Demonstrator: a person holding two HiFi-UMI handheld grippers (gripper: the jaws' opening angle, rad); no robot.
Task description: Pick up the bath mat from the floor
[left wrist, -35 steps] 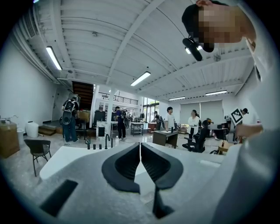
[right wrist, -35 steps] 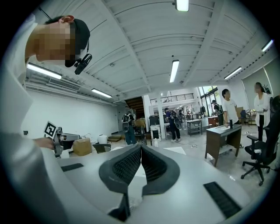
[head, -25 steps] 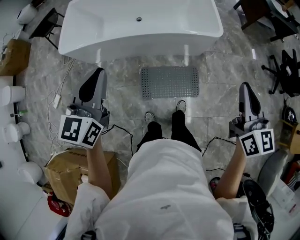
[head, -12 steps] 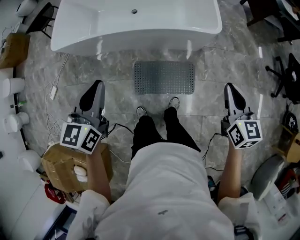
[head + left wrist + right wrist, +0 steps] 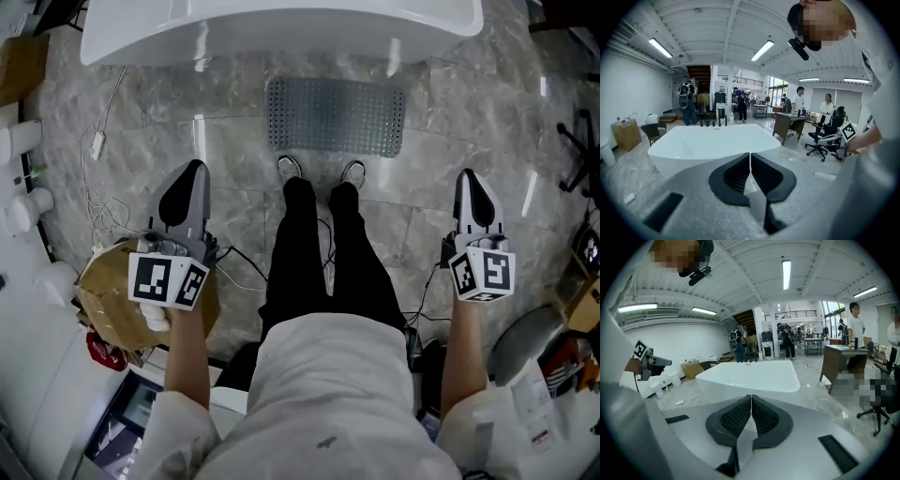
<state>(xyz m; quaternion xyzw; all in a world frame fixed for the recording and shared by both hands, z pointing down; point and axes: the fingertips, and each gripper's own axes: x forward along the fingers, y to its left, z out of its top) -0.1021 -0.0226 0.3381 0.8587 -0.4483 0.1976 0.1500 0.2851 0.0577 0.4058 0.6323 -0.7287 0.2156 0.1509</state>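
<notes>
Grippers, head view: left gripper (image 5: pixel 194 167) and right gripper (image 5: pixel 468 174) are held low on either side of the person's legs, both aimed toward the bathtub (image 5: pixel 281 28); nothing is carried.
Bath mat, head view: grey bath mat (image 5: pixel 336 116) is laid flat on the marble floor (image 5: pixel 225 141), just in front of the bathtub and just beyond the person's shoes (image 5: pixel 289 167); it is well apart from both grippers.
Mat axis, head view: long axis is run left to right across the picture, parallel to the tub's side; one short end is turned toward each gripper's side.
Left gripper view: jaws are seen pressed together, nothing between them; bathtub ahead, mat not in view.
Right gripper view: jaws likewise closed and empty; bathtub ahead, mat not in view.
Step in hand: approach is judged; pickup not yet begun.
Next move: jaws would need to be opened, and the grippers brought lower and inward to the mat's short ends; a flat edge must be lifted off the floor before it can be pinched.
</notes>
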